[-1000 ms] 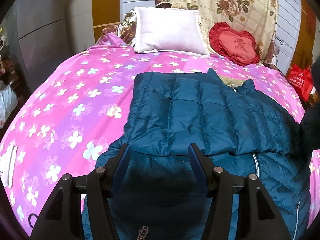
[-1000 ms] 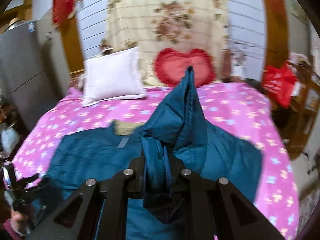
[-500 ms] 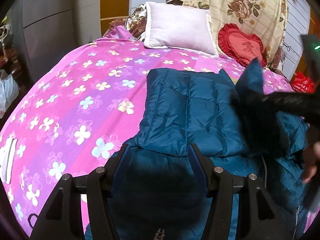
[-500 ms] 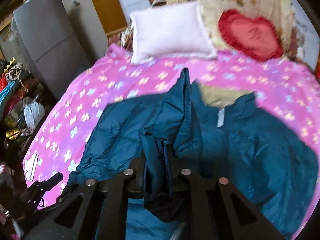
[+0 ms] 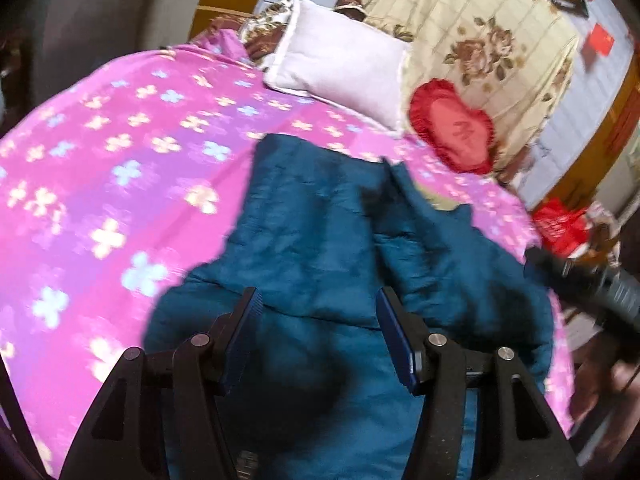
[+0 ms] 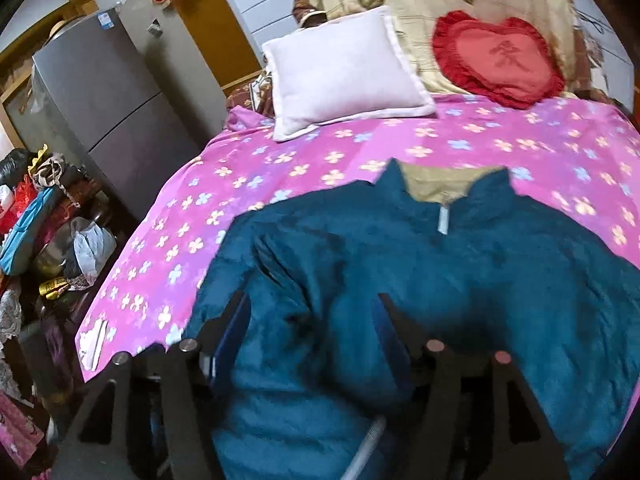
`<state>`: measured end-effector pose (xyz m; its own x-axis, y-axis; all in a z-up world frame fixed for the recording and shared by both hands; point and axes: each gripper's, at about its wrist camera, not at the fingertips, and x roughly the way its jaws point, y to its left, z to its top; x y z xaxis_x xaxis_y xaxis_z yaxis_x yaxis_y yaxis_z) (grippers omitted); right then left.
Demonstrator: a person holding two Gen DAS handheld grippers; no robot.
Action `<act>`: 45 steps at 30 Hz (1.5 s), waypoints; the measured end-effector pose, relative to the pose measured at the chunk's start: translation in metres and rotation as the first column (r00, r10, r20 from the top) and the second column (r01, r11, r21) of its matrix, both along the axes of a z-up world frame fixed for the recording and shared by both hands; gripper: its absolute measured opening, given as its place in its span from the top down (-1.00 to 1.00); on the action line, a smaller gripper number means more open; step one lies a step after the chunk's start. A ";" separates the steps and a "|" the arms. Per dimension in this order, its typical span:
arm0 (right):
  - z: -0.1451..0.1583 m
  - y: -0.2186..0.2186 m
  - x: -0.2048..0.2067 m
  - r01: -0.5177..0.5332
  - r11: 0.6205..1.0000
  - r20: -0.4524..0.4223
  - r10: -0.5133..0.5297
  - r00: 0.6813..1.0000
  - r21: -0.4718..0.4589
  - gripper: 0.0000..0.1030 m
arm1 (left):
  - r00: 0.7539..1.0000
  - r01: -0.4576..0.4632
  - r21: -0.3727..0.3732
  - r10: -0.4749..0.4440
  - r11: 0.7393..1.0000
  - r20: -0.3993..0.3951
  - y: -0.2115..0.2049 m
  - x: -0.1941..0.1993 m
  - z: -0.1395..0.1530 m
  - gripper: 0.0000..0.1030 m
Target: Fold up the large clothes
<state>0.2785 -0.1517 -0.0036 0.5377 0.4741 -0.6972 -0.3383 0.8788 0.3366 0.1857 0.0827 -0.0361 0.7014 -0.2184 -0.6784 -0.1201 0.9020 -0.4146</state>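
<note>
A teal quilted down jacket [image 5: 320, 232] lies on the pink flowered bedspread [image 5: 112, 160], collar toward the pillows, both sleeves folded in over the body. In the right wrist view the jacket [image 6: 420, 264] fills the lower half, its tan collar lining showing. My left gripper [image 5: 318, 308] is open and empty just above the jacket's lower part. My right gripper [image 6: 310, 312] is open and empty over the folded sleeve. The right gripper's body also shows at the right edge of the left wrist view [image 5: 592, 284].
A white pillow [image 6: 340, 72] and a red heart cushion [image 6: 500, 60] lean at the headboard. A grey fridge [image 6: 100, 112] and piled bags [image 6: 48, 220] stand left of the bed. A red bag [image 5: 560, 224] sits at the bed's right.
My right gripper carried the sleeve across the jacket, opened and let it drop onto the body. The left gripper stayed open and tilted slightly.
</note>
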 end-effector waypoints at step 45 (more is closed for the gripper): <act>-0.025 -0.215 -0.025 0.440 0.883 0.162 -0.415 0.895 -0.164 -0.63 | 0.996 -0.070 0.166 0.058 0.984 0.073 -0.012 0.035 0.016 0.47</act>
<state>0.2533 -0.3663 -0.0286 0.7417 0.0433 -0.6693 0.0583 0.9900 0.1287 0.2204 0.0706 -0.0198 0.7560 -0.0586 -0.6520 -0.1566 0.9509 -0.2670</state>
